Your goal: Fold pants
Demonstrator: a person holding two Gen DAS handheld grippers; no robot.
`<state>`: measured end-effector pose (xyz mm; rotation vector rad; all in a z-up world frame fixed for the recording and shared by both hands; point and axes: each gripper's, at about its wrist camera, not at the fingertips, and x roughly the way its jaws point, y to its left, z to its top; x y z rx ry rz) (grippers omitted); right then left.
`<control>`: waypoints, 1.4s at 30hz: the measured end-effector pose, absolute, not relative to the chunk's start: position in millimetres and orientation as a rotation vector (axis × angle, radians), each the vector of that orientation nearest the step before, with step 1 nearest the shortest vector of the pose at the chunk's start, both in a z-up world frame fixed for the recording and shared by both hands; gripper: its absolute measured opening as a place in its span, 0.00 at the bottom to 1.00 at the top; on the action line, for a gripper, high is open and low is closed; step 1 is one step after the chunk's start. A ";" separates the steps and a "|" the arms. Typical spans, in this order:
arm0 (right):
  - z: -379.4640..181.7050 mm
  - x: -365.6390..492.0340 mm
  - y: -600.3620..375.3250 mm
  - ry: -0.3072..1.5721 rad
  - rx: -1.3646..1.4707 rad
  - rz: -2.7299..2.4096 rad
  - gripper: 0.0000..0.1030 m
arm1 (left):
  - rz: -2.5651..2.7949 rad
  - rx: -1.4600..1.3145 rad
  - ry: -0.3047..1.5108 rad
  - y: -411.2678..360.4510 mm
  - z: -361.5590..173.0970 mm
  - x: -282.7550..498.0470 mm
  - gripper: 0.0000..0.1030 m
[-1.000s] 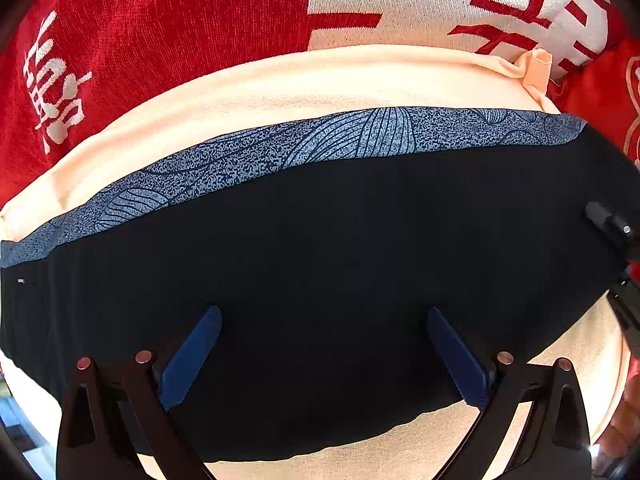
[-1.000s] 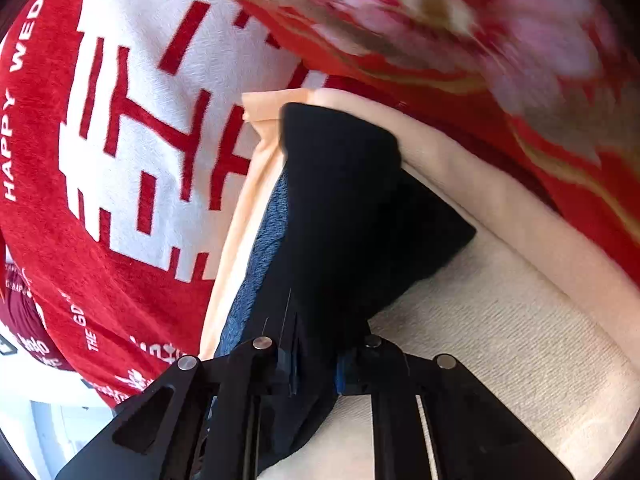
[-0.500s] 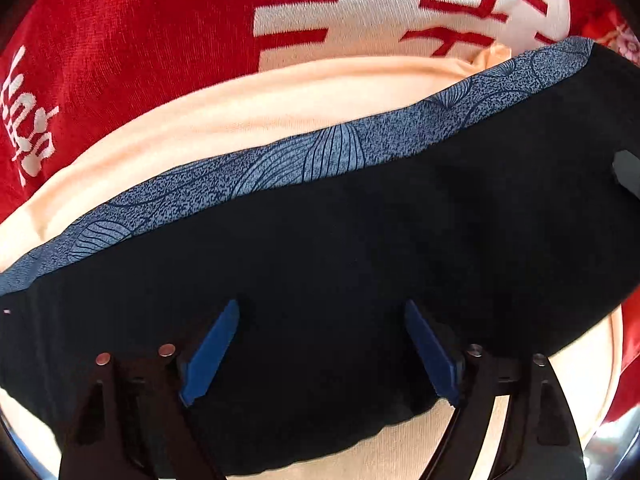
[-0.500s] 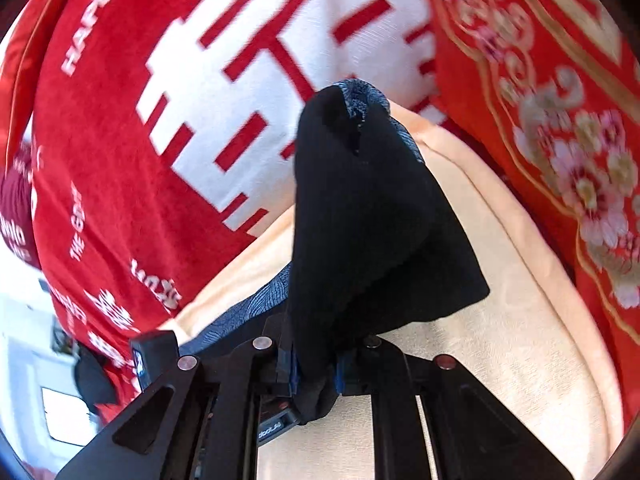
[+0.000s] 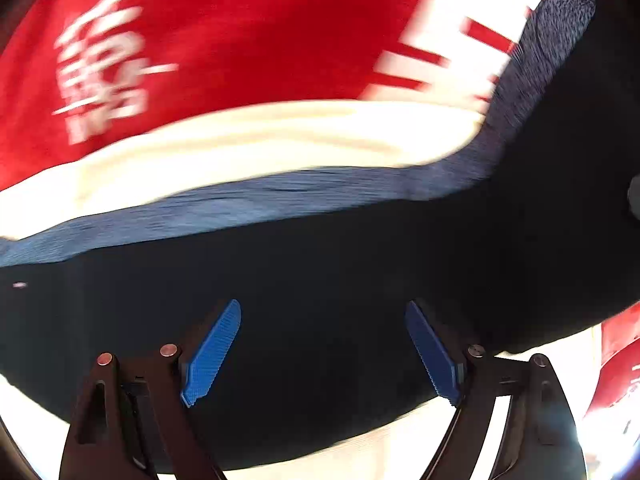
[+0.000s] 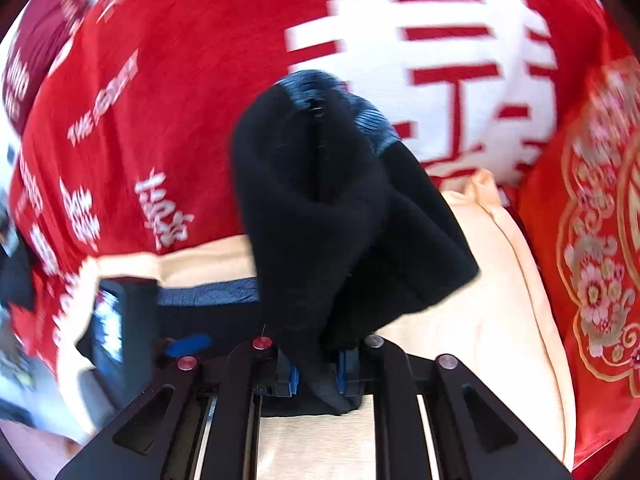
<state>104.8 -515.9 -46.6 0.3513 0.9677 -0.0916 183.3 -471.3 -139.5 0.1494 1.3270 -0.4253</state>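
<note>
The black pants [image 5: 320, 280] lie spread across a cream cloth [image 5: 256, 140], which rests on a red blanket [image 5: 240, 32] printed with white characters. A blue patterned band [image 5: 248, 196] (blurred in this view) runs along the far edge of the pants and curves upward at the right.

The left gripper [image 5: 323, 350] hangs over the middle of the dark cloth with its jaws spread wide, the blue pads [image 5: 212, 352] well apart; whether they touch the fabric cannot be told.

The right gripper [image 6: 316, 372] has its jaws pinching a bunch of the pants [image 6: 336, 216], and they have just been opening slightly with the fabric between them. The gathered end rises in front of its camera, the blue band at the top. A red embroidered cushion [image 6: 592, 240] lies at the right.
</note>
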 end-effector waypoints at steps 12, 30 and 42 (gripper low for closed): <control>-161.0 141.9 -285.6 1.222 -0.296 -0.107 0.40 | -0.130 0.139 1.352 -252.6 -153.6 232.7 0.83; -162.5 64.2 -464.2 1.097 1.163 -0.086 0.56 | -0.677 -0.062 1.513 -312.2 -127.5 244.3 0.83; -214.8 56.0 -492.8 1.050 1.525 -0.103 0.06 | -0.678 -0.079 1.616 -360.7 -155.8 222.2 0.42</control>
